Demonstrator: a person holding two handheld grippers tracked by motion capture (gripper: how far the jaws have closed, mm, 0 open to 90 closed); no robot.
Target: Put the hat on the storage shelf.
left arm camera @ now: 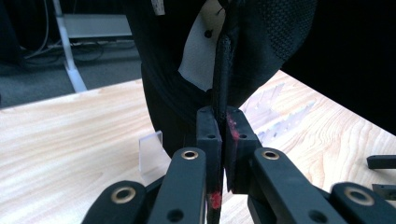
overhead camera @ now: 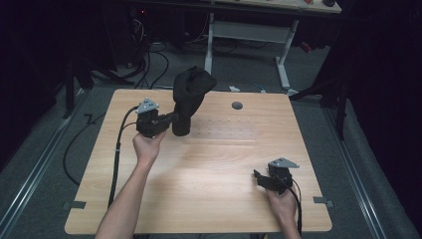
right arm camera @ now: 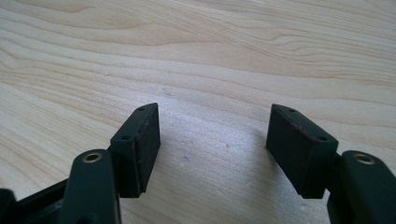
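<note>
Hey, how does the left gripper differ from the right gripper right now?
The left gripper is shut on the edge of a black cap; the right gripper is open with nothing between its jaws. The left gripper is lifted near the far side of the wooden table, holding the cap up, while the right gripper sits low near the near edge. Both are black, hand-held, with a grey plate on top.

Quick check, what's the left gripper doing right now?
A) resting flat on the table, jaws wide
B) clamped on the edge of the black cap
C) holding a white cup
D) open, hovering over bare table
B: in the left gripper view the left gripper has its pads pressed together on the black cap by its thin edge; the high view shows the cap held up off the table.
</note>
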